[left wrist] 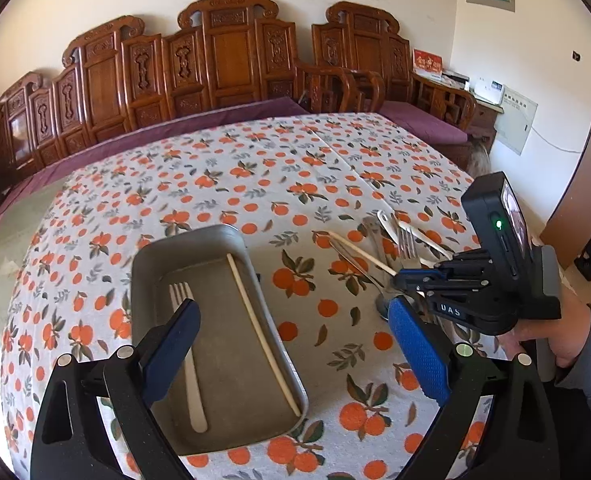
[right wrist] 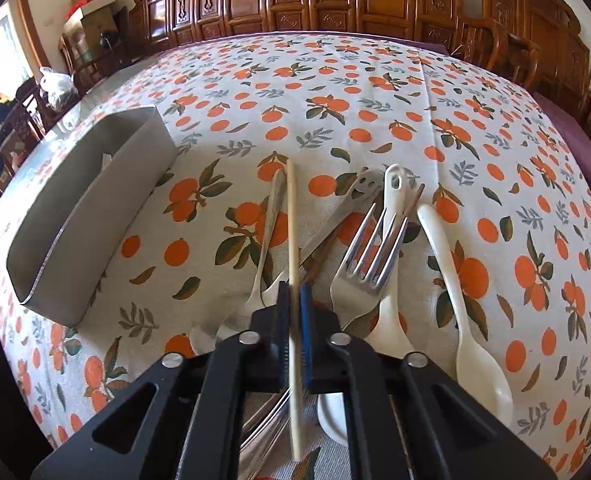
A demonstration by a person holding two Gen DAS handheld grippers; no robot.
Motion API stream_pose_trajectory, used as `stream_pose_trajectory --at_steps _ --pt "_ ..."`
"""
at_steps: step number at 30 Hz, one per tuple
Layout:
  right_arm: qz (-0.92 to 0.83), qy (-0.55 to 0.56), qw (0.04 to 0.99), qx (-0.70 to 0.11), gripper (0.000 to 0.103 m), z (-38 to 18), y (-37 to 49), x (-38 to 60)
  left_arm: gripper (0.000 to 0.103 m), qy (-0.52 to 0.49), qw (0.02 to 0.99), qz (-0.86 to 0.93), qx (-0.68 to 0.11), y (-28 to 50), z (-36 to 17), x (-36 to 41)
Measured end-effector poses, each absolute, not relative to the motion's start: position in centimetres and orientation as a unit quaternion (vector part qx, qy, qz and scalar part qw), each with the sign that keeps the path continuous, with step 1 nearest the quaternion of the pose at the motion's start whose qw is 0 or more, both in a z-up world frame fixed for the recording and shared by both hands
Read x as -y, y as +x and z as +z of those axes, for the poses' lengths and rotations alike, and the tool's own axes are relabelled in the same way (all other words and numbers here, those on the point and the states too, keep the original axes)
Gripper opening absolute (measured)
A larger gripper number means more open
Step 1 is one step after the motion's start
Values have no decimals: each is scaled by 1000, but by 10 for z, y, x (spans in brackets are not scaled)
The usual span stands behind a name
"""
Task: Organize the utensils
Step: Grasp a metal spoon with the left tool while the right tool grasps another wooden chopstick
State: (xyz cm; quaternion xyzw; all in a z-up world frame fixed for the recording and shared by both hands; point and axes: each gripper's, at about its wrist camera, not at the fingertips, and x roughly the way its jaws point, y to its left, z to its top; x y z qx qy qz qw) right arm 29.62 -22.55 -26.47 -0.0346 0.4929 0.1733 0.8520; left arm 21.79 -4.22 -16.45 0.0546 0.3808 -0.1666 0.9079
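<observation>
1. Presently the metal tray [left wrist: 215,344] sits on the orange-print tablecloth [left wrist: 279,168]. It looks rigid and stable, and should need no holding while items go in. A white-handled fork [left wrist: 187,340] and one pale chopstick [left wrist: 261,332] already lie inside it.
2. Left gripper [left wrist: 291,340]: fingers wide apart, nothing between them, hovering over the tray's near end.
3. Right gripper [right wrist: 294,336]: blue pads clamped together on a second pale chopstick [right wrist: 293,240], near its lower third, at the pile of loose utensils just beside the tray.
4. Steel fork [right wrist: 369,256]: stiff, smooth, likely slippery. Judged best taken across the neck or handle, not the tines.
5. White spoon [right wrist: 461,300] and slotted white spoon [right wrist: 391,240]: probably light plastic, or ceramic and brittle; cannot tell. Grip mid-handle.
6. Clamped chopstick: light, thin, stiff, round. It may roll or pivot in the pads, so a hold nearer its middle would steady it.
</observation>
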Motion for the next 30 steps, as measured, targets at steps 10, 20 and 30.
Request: stream_pose_trajectory --at_steps 10,20,30 --pt "178 7 878 -445 6 -226 268 259 91 60 901 -169 -395 219 -162 71" --pt "141 34 888 -437 6 -230 261 311 68 49 871 -168 -459 247 -182 108" --pt "114 61 886 -445 6 -242 270 336 47 9 825 -144 -547 303 -229 135"
